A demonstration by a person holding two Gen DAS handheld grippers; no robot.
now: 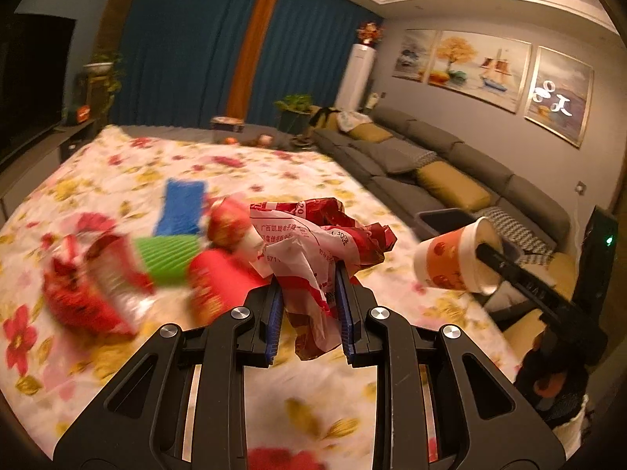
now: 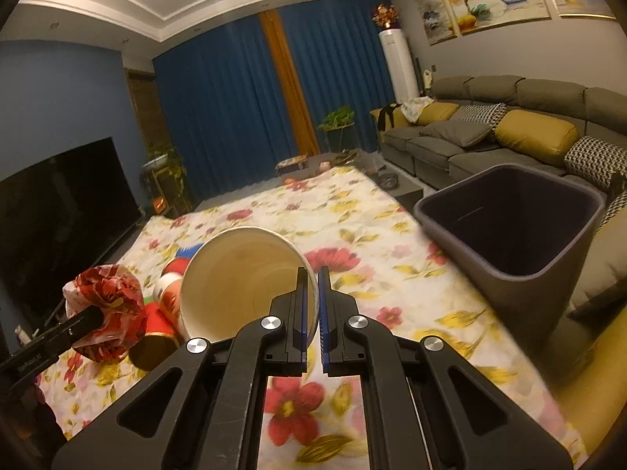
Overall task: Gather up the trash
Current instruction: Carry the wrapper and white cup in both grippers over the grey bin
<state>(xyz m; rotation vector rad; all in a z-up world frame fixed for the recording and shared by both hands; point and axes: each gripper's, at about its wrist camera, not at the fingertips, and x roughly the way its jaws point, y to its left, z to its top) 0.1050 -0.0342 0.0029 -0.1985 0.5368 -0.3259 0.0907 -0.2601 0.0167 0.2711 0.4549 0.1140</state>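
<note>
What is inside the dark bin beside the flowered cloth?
The bin looks empty: only bare dark inner walls show. Its near wall hides the bottom, so the floor cannot be checked.

The left gripper (image 1: pixel 307 274) tilts downward, its blue pads clamped on a crumpled red-and-white wrapper (image 1: pixel 313 235). The right gripper (image 2: pixel 312 274) tilts down too, jaws pinching a paper cup's (image 2: pixel 239 274) rim.

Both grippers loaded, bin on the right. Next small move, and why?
Probably carry the right hand-held gripper rightward over the bin and let go there. It is shut on the cup rim, the cup is off the cloth, and the bin stands open and looks empty just to its right. The left hand-held gripper, shut on the wrapper, can follow.
</note>
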